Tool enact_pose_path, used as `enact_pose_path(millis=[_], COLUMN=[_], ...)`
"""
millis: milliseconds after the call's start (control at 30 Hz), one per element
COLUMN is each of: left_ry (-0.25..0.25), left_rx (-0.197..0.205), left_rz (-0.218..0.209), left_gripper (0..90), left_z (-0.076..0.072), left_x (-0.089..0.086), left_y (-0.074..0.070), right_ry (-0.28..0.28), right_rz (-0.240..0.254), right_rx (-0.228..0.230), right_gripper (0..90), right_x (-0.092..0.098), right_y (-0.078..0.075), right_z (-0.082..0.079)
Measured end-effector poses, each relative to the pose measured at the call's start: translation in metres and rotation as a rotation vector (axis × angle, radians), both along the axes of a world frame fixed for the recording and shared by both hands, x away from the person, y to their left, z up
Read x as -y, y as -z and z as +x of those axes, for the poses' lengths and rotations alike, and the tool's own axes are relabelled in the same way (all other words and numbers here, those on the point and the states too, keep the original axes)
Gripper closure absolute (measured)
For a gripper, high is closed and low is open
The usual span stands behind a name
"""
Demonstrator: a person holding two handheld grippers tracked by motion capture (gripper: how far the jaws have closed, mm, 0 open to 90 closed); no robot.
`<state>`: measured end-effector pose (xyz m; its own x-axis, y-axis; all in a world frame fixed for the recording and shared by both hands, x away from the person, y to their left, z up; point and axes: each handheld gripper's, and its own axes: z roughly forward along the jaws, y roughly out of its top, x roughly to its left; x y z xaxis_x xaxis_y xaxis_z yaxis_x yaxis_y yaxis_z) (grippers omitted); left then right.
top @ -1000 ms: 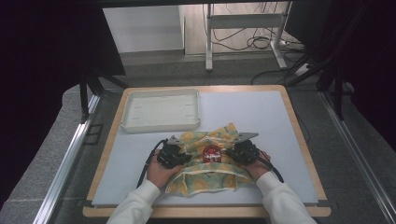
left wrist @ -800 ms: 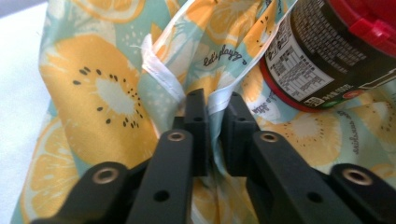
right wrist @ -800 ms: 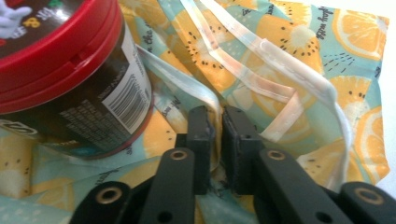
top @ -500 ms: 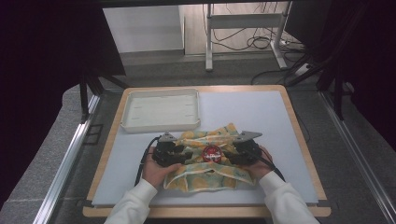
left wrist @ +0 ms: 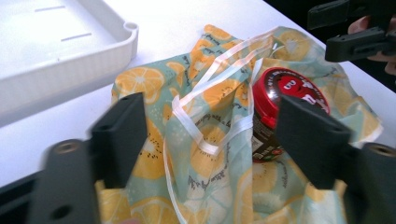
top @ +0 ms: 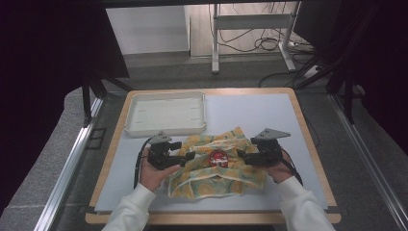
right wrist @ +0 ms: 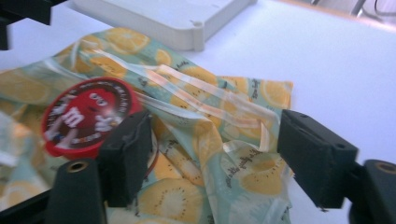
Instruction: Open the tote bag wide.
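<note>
A lemon-print cloth bag (top: 216,171) lies crumpled on the table's near middle, with a red-lidded jar (top: 219,157) in its mouth. White ribbon drawstrings (left wrist: 205,88) trail across the fabric. My left gripper (top: 186,156) hovers at the bag's left edge and my right gripper (top: 242,155) at its right edge. Both have just been opening. In the left gripper view the left gripper (left wrist: 215,140) stands wide over fabric, ribbon and jar (left wrist: 285,93), its pads touching nothing. The right gripper (right wrist: 222,158) is likewise wide above bag (right wrist: 187,186) and lid (right wrist: 86,116).
A white empty tray (top: 166,113) sits behind the bag at the back left of the pale mat. The mat's wooden border (top: 308,139) frames it. Bare mat stretches to the right (top: 260,110) and in front of the bag.
Both grippers have opened their jaws, let go of the bag's cloth and lifted slightly. The bag has settled on the mat with the jar lid showing.
</note>
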<state>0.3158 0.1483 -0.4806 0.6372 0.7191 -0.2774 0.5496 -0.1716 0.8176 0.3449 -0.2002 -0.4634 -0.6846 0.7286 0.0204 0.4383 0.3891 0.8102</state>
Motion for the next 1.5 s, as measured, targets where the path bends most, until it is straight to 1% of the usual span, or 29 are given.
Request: enact_pose_path(millis=[67, 133, 200, 233, 267, 400, 500, 567, 600, 733, 833, 900, 967, 1033, 1067, 1167, 1233, 1300, 1367, 1467, 1500], left_ry=[0.016, 0.019, 0.029, 0.037, 0.04, 0.058, 0.07, 0.075, 0.081, 0.1, 0.12, 0.129, 0.135, 0.155, 0.157, 0.16, 0.147, 0.134, 0.125, 0.117, 0.11], left_rx=[0.011, 0.015, 0.02, 0.025, 0.027, 0.027, 0.008, 0.0, -0.003, -0.014, -0.027, -0.046, -0.053, -0.061, -0.06, -0.072, -0.087, -0.093, -0.094, -0.111, -0.117], left_rz=[0.0, 0.003, 0.009, 0.013, 0.014, 0.016, 0.019, 0.019, 0.021, 0.03, 0.041, 0.043, 0.05, 0.064, 0.079, 0.108, 0.131, 0.146, 0.16, 0.171, 0.168], left_gripper=[42.6, 51.1, 56.8, 59.9, 62.7, 71.1, 80.7, 85.5, 87.1, 89.4, 89.7, 89.9, 90.0, 90.0, 90.0, 90.0, 90.0, 90.0, 90.0, 90.0, 90.0], left_z=[-0.002, -0.004, -0.005, -0.006, -0.007, -0.008, -0.008, -0.008, -0.008, -0.008, -0.007, -0.006, -0.005, -0.003, -0.002, 0.002, 0.007, 0.01, 0.014, 0.018, 0.02], left_x=[-0.001, 0.0, 0.001, 0.002, 0.003, 0.006, 0.008, 0.009, 0.01, 0.014, 0.018, 0.022, 0.026, 0.032, 0.035, 0.04, 0.042, 0.042, 0.041, 0.038, 0.038], left_y=[-0.002, -0.004, -0.005, -0.006, -0.007, -0.008, -0.008, -0.008, -0.008, -0.007, -0.004, -0.004, -0.004, -0.003, -0.003, 0.003, 0.009, 0.014, 0.018, 0.025, 0.028], right_ry=[-0.017, -0.04, -0.069, -0.096, -0.122, -0.19, -0.226, -0.24, -0.249, -0.279, -0.294, -0.305, -0.31, -0.315, -0.318, -0.327, -0.329, -0.329, -0.334, -0.34, -0.343], right_rz=[0.002, 0.014, 0.025, 0.034, 0.036, 0.039, 0.035, 0.027, 0.015, -0.021, -0.027, -0.034, -0.037, -0.04, -0.044, -0.058, -0.067, -0.073, -0.081, -0.098, -0.105], right_rx=[0.019, 0.032, 0.04, 0.039, 0.035, 0.009, -0.01, -0.021, -0.029, -0.061, -0.073, -0.076, -0.08, -0.088, -0.09, -0.103, -0.11, -0.121, -0.134, -0.156, -0.161], right_gripper=[31.9, 37.7, 45.1, 49.5, 54.0, 68.0, 78.8, 83.4, 85.2, 88.7, 88.9, 88.9, 89.0, 89.0, 89.0, 89.1, 89.1, 89.1, 89.1, 89.2, 89.2], right_x=[0.001, 0.0, -0.003, -0.005, -0.007, -0.014, -0.019, -0.022, -0.024, -0.03, -0.032, -0.034, -0.036, -0.037, -0.038, -0.041, -0.042, -0.042, -0.043, -0.047, -0.048], right_y=[-0.006, -0.012, -0.016, -0.019, -0.02, -0.021, -0.019, -0.017, -0.015, -0.006, -0.003, -0.001, 0.0, 0.003, 0.004, 0.009, 0.012, 0.016, 0.02, 0.026, 0.029], right_z=[-0.005, -0.011, -0.017, -0.021, -0.025, -0.034, -0.038, -0.038, -0.038, -0.038, -0.04, -0.042, -0.042, -0.043, -0.043, -0.044, -0.044, -0.044, -0.044, -0.044, -0.044])
